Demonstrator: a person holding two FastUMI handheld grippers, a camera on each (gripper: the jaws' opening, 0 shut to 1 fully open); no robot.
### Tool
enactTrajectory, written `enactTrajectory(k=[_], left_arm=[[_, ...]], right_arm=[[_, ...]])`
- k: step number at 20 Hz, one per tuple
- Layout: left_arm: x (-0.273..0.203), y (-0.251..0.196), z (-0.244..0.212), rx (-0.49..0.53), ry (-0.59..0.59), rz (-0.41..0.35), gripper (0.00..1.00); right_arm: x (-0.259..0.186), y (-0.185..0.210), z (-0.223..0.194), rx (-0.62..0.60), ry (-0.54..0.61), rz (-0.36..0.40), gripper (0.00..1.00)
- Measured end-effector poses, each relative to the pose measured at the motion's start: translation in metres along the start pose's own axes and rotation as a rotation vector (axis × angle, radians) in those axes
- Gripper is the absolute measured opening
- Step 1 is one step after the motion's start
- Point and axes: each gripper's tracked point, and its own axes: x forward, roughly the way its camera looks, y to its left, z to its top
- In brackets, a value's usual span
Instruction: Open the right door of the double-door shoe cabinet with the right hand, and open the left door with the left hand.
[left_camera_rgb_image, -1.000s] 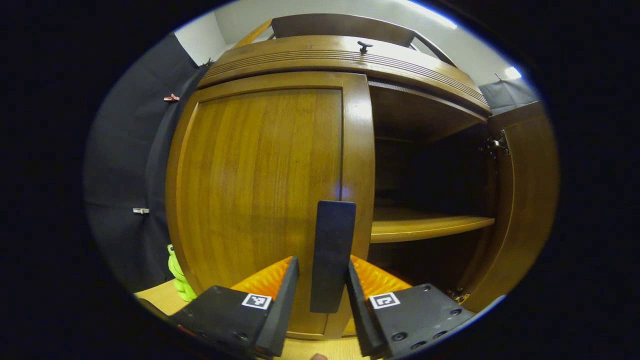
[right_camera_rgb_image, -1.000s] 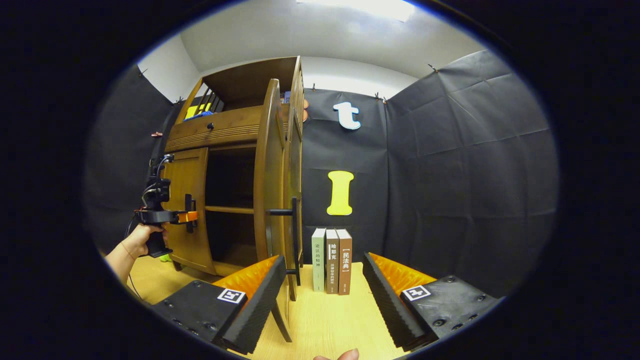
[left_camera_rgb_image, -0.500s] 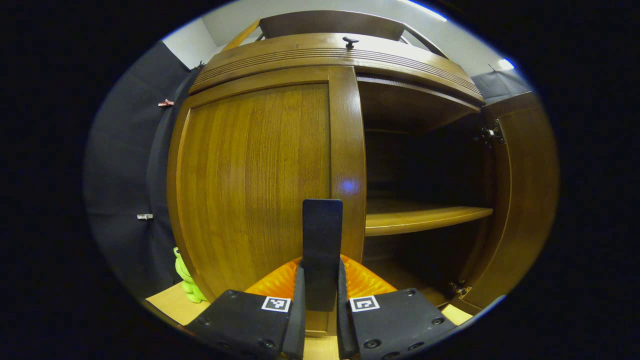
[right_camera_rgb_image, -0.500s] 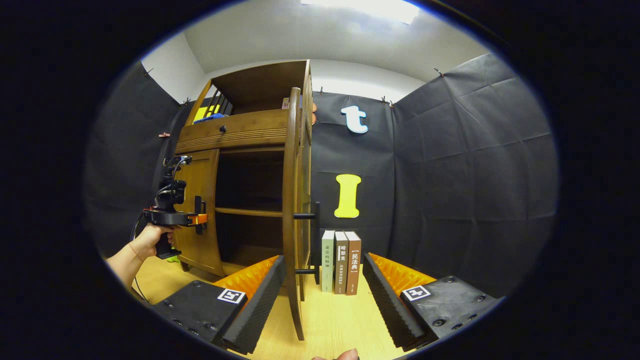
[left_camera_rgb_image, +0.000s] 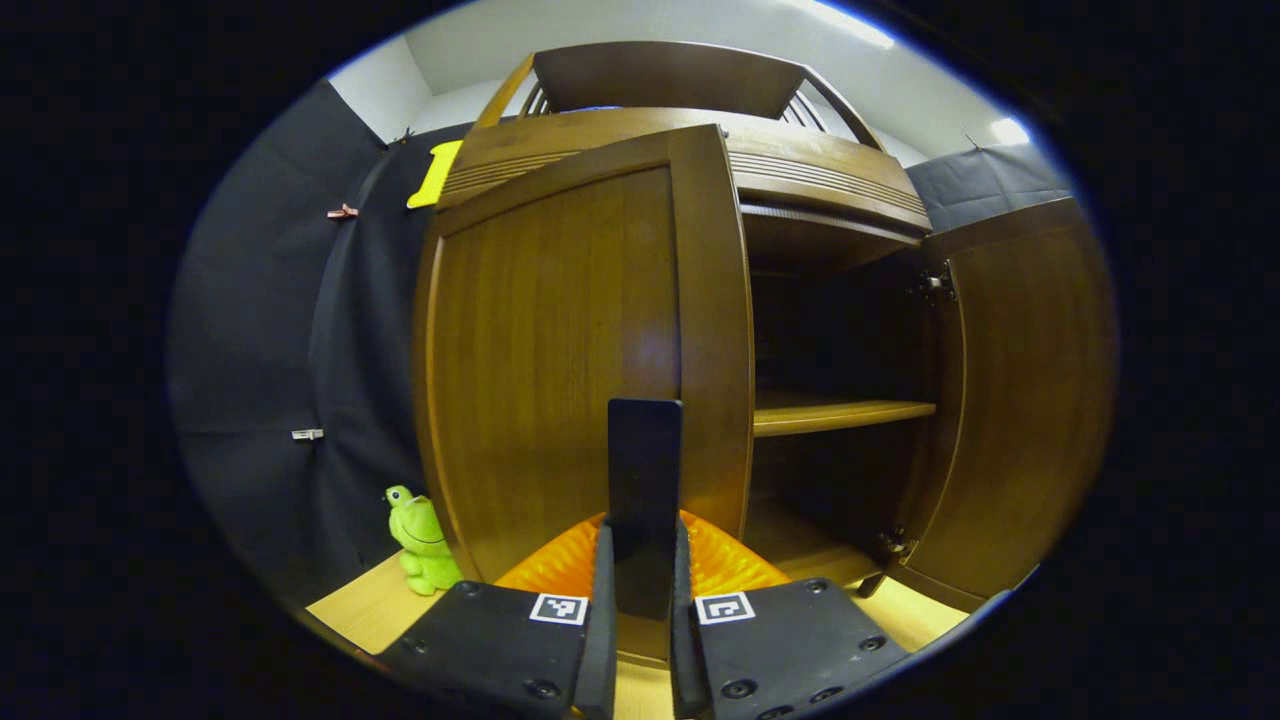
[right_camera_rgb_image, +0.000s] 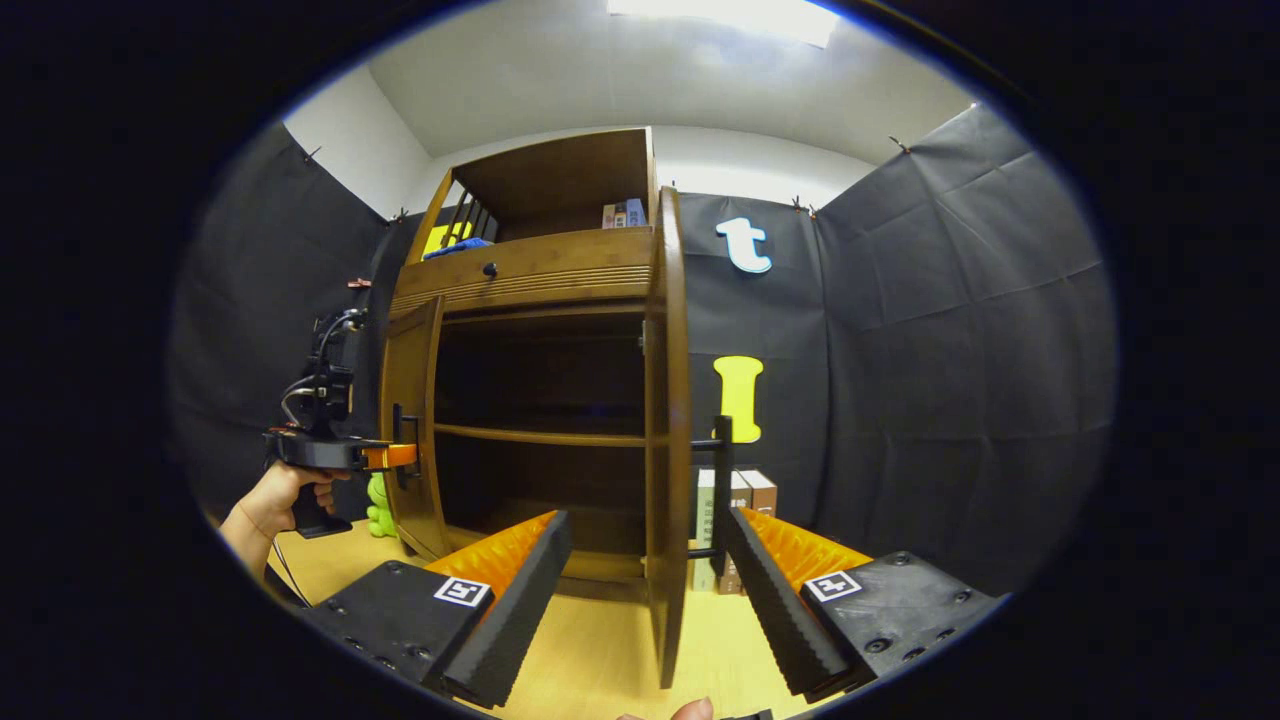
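Observation:
The wooden shoe cabinet (right_camera_rgb_image: 540, 270) stands on a light wood table. Its left door (left_camera_rgb_image: 560, 350) is swung partly out, and my left gripper (left_camera_rgb_image: 640, 600) is shut on that door's black bar handle (left_camera_rgb_image: 643, 480). In the right gripper view the left gripper (right_camera_rgb_image: 385, 455) shows at the left door (right_camera_rgb_image: 410, 430), held by a hand (right_camera_rgb_image: 275, 495). The right door (right_camera_rgb_image: 668, 430) stands wide open, edge-on, its black handle (right_camera_rgb_image: 720, 490) facing away from the opening. My right gripper (right_camera_rgb_image: 645, 585) hangs open in front of that door's edge, holding nothing. The right door (left_camera_rgb_image: 1020, 400) also appears at the right in the left gripper view.
Inside the cabinet a shelf (left_camera_rgb_image: 840, 412) crosses a dark interior. A green frog toy (left_camera_rgb_image: 425, 540) sits on the table left of the cabinet. Books (right_camera_rgb_image: 740, 500) stand behind the right door. Black cloth walls enclose the booth.
The left gripper closed onto the left door's handle, then pulled the door partly outward. The right gripper's view shifted left, with the open right door now edge-on before it.

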Motion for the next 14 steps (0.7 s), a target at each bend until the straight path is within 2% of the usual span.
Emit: enactTrajectory(k=[2,6,14], left_arm=[[-0.017,0.011,0.0,-0.001,0.002,0.003,0.24],[-0.047,0.038,-0.002,-0.003,-0.005,0.019,0.23],[-0.09,0.096,-0.005,-0.009,-0.002,0.098,0.17]], right_arm=[[0.002,0.013,-0.004,0.016,0.009,0.021,1.0],[0.01,0.045,-0.013,0.027,0.027,0.069,0.98],[0.023,0.098,-0.019,0.048,0.033,0.143,0.98]])
